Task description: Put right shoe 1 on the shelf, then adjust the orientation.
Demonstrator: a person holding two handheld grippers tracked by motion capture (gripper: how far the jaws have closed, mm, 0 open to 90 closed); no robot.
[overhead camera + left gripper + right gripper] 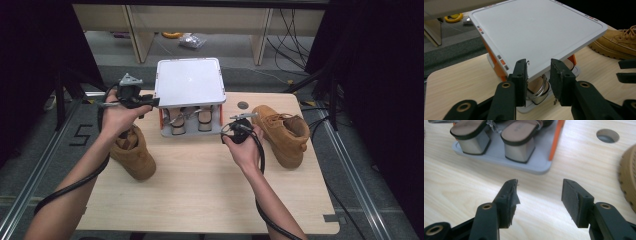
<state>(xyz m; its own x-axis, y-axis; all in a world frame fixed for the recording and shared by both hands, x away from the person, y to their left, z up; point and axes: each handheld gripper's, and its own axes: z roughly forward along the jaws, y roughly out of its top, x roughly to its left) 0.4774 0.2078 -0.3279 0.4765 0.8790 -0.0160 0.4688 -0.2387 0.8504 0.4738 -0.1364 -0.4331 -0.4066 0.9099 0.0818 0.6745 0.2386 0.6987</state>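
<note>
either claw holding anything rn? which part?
Nothing held. Left claw stands open at the shoe rack top's front edge, pads clear; right claw is open over bare table.

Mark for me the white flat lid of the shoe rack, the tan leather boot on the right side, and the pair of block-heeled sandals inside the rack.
White flat lid (536, 35), left gripper view, centre of its top.
Tan leather boot (280, 132), high view, its laced upper.
Block-heeled sandals (517, 146), right gripper view, heel of the nearer sandal.
</note>
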